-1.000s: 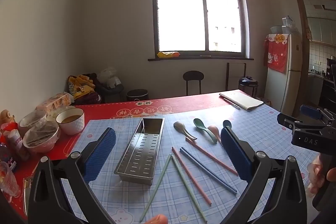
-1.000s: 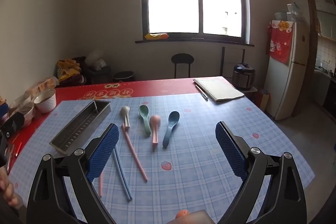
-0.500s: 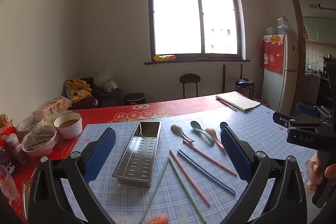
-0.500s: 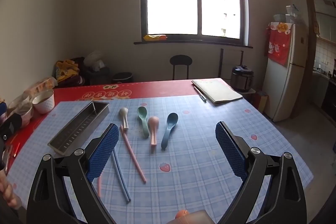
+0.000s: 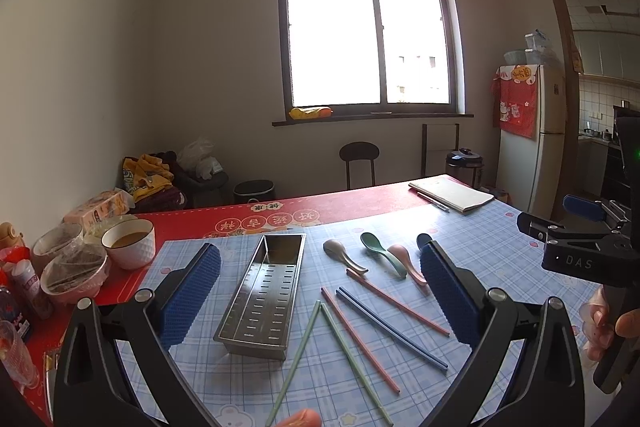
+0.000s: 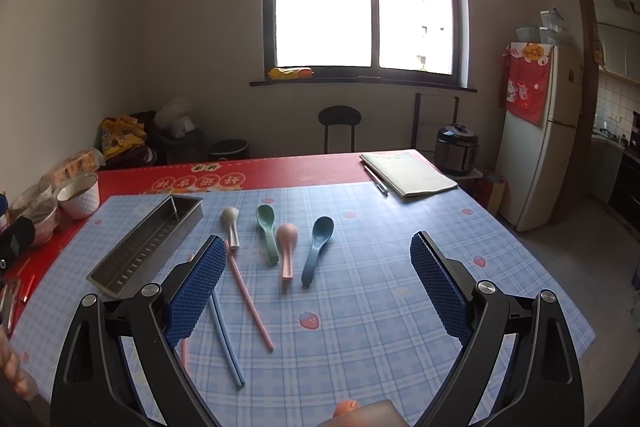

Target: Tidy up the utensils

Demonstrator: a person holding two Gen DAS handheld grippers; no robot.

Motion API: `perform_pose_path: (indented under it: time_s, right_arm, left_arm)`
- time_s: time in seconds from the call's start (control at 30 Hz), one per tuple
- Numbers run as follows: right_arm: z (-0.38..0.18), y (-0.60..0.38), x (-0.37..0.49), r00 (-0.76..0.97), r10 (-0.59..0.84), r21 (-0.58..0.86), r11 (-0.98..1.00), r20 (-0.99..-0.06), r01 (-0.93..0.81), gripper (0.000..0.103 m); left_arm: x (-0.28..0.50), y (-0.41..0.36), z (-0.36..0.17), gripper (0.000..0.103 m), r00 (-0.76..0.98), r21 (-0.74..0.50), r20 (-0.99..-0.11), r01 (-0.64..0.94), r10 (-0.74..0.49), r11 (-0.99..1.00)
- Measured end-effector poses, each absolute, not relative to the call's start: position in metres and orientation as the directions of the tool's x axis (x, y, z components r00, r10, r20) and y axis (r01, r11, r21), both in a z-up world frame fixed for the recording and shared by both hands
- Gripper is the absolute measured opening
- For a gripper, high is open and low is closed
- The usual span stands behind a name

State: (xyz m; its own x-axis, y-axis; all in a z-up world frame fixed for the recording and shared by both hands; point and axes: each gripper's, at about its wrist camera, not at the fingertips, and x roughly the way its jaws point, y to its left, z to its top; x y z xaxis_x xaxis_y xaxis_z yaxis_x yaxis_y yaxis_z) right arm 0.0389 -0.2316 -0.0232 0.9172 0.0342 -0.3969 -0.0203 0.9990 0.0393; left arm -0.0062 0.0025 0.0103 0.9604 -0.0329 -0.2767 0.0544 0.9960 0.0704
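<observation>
Blue checked cloth covers the near part of the red table, with a perforated steel utensil tray towards its left edge. Four spoons lie in a row mid-table, right of the tray, and coloured chopsticks are scattered nearer the front edge. Left gripper and right gripper hover above with jaws spread, holding nothing.

Bare checked table opens at the right wrist view's centre-right, while the steel tray, spoons and chopsticks crowd its left, bowls seemingly lining the far-left edge.
</observation>
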Motion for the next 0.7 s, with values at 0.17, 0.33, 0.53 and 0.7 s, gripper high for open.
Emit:
perform_pose_path:
  time_s: [0.17,0.33,0.53,0.7]
  right_arm:
    - [-0.0227,-0.2319,0.0376,0.918,0.034,0.038,0.999,-0.395,-0.020,0.090]
    - [-0.0229,-0.2331,0.0375,0.918,0.028,0.037,0.999,-0.395,-0.014,0.090]
    - [-0.0238,-0.2335,0.0376,0.916,0.026,0.039,0.999,-0.400,-0.012,0.090]
    - [-0.0239,-0.2334,0.0376,0.915,0.024,0.038,0.999,-0.402,-0.010,0.090]
  left_arm:
    - [-0.0077,0.0014,0.0119,0.098,0.962,0.074,-0.272,0.057,-0.035,0.996]
    - [-0.0080,0.0014,0.0130,0.098,0.962,0.075,-0.270,0.055,-0.033,0.996]
    - [-0.0084,0.0018,0.0139,0.098,0.962,0.075,-0.270,0.056,-0.034,0.996]
    - [-0.0099,0.0020,0.0149,0.098,0.963,0.080,-0.269,0.056,-0.032,0.995]
